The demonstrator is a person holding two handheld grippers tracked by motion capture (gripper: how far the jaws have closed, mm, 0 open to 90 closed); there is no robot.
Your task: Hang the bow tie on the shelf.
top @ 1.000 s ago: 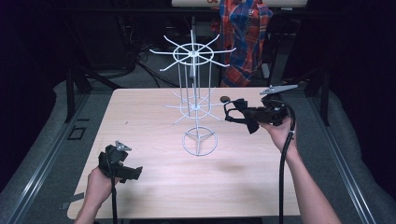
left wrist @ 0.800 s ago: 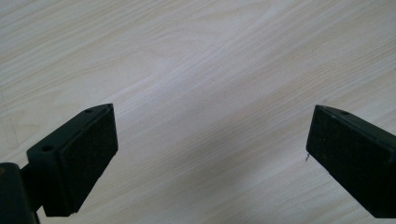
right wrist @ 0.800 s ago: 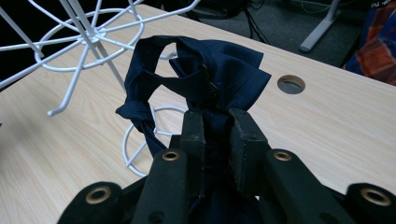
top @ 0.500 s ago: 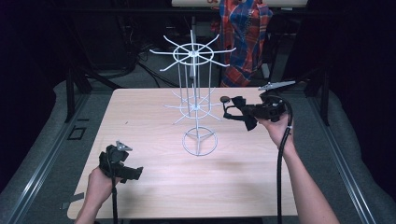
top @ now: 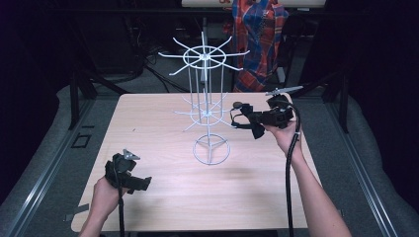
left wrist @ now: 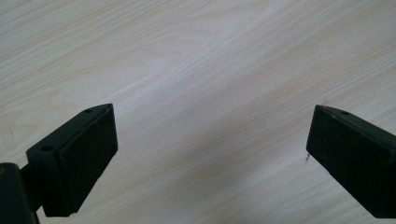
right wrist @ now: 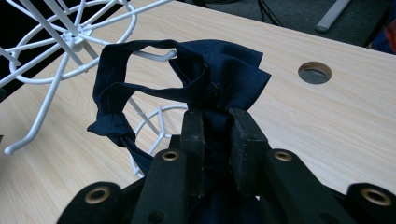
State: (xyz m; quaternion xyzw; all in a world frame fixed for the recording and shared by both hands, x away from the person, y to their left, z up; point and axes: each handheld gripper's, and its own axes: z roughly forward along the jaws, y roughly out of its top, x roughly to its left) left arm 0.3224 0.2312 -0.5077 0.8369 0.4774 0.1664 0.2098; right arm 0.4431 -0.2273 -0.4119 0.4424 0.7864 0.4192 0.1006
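Lower left of the high view: my left gripper [top: 129, 174] sits low over the wooden table [top: 163, 207], held in the left hand [top: 101, 197], cable trailing down to the bottom edge. In the left gripper view its jaws stand wide apart with bare wood grain between them, so it is released and grasping nothing.

Centre of the high view: the white wire display rack [top: 205, 111] stands upright on the table, ring base [top: 211, 149] at mid-frame, one tier of hooked arms at the top and a second tier lower down.

Right of centre: my right gripper [top: 254, 121] is held roughly level and points toward the rack's lower tier, the right hand [top: 282, 136] behind it, black cable hanging along the forearm toward the bottom edge. In the right gripper view its jaws are clenched on a bunched piece of dark navy fabric [right wrist: 205, 79]. The fabric has a loop [right wrist: 140, 70] at upper left of that frame, and a white hook tip [right wrist: 161, 56] of the rack pokes through the loop; I cannot tell whether the loop rests on the wire. A round cable hole [right wrist: 314, 72] shows in the tabletop at upper right of that view.

Top right of the high view: a red and blue plaid garment [top: 259, 37] hangs behind the table.
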